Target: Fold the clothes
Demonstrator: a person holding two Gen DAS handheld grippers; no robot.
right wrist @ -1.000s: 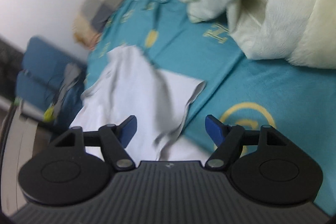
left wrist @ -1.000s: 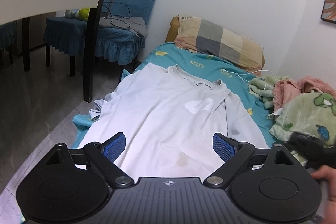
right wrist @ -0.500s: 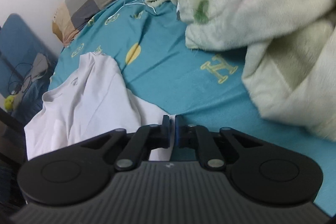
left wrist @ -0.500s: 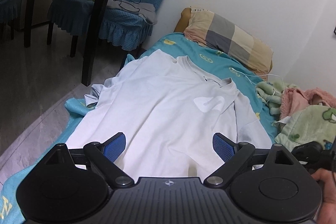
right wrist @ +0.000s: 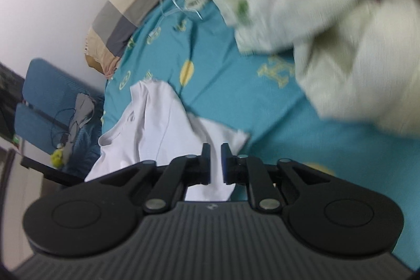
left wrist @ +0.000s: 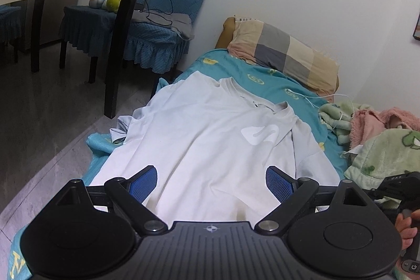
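Half the white shirt [right wrist: 162, 127] blurred.

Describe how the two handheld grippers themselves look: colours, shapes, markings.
Both match: the left gripper and the right gripper have matte black ribbed bodies, a small compass-like emblem, two round discs, silver pivot pins and linkage arms ending in fingers with blue textured pads. No cables show.

a white short-sleeved cotton t-shirt [left wrist: 210, 146] with a pale chest logo lies face up and spread out on the teal bed sheet, collar toward the pillow. one sleeve hangs rumpled over the bed's edge, the other lies creased.
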